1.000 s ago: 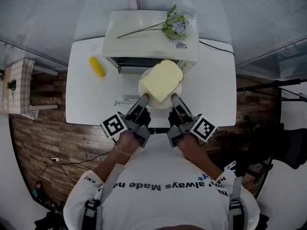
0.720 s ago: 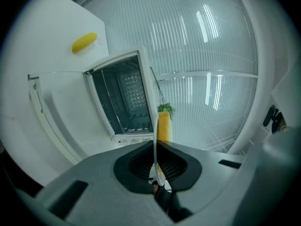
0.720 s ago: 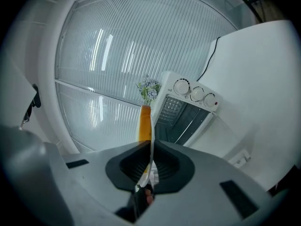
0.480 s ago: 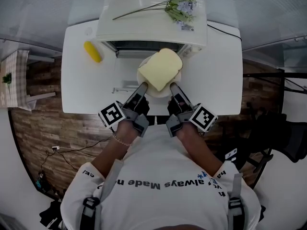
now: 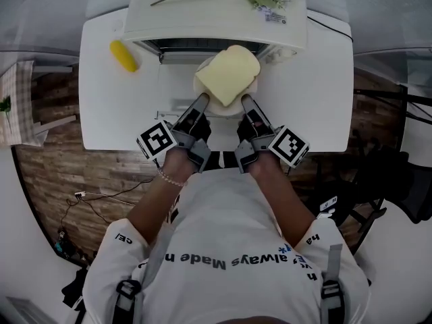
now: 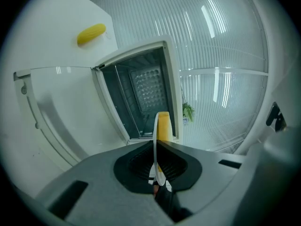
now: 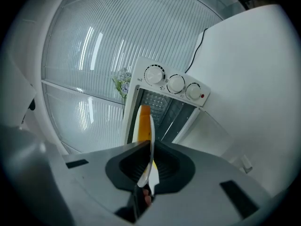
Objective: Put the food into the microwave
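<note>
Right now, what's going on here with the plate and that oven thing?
A person holds a white plate by its near rim, with the left tool and the right tool each clamped on it. A yellow slice of food lies on the plate, which is right in front of the open microwave. A corn cob lies apart on the table.
</note>
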`<control>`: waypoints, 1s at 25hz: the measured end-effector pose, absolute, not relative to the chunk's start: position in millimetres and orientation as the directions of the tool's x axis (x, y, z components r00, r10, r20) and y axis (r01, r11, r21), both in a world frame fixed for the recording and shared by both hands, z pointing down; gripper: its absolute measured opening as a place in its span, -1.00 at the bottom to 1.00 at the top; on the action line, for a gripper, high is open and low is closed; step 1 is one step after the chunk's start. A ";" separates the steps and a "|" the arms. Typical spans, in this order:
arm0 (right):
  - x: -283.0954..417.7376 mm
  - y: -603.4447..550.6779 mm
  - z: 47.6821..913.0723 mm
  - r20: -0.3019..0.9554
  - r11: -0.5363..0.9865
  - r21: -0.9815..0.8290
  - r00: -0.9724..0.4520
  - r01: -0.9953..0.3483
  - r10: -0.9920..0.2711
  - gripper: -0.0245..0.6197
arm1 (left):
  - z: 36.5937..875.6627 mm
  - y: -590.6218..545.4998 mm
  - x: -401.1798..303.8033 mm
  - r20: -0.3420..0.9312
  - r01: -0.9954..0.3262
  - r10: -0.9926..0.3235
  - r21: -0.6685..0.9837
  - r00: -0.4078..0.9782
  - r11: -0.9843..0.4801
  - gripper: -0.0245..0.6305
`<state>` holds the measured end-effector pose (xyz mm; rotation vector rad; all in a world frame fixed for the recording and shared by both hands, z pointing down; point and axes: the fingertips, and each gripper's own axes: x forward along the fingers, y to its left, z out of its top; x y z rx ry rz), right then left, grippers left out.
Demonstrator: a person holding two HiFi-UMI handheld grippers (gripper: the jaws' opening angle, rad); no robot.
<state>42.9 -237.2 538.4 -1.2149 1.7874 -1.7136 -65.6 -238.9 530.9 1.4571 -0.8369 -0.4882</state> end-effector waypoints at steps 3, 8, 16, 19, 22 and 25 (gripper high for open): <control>42.1 -247.5 552.4 0.298 -0.126 -0.936 -0.552 -0.328 -0.779 -0.84 | 549.0 -248.1 -68.4 0.217 -0.203 -0.744 0.973 0.632 0.112 -0.87; 42.3 -268.2 579.0 0.334 -0.145 -0.921 -0.545 -0.360 -0.769 -0.84 | 572.7 -270.4 -70.0 0.236 -0.230 -0.743 0.967 0.626 0.114 -0.87; 40.4 -305.1 612.6 0.344 -0.151 -0.916 -0.535 -0.372 -0.771 -0.84 | 607.5 -306.5 -72.0 0.253 -0.258 -0.741 0.960 0.622 0.111 -0.87; 41.2 -306.3 616.9 0.344 -0.158 -0.918 -0.531 -0.365 -0.774 -0.84 | 614.1 -306.9 -72.7 0.271 -0.273 -0.740 0.954 0.616 0.122 -0.87; 40.6 -305.6 613.1 0.338 -0.155 -0.920 -0.528 -0.361 -0.779 -0.84 | 610.4 -305.3 -73.4 0.268 -0.275 -0.743 0.954 0.613 0.118 -0.87; 40.4 -306.2 609.6 0.333 -0.151 -0.921 -0.524 -0.360 -0.784 -0.84 | 605.7 -307.0 -73.2 0.258 -0.270 -0.748 0.957 0.611 0.109 -0.87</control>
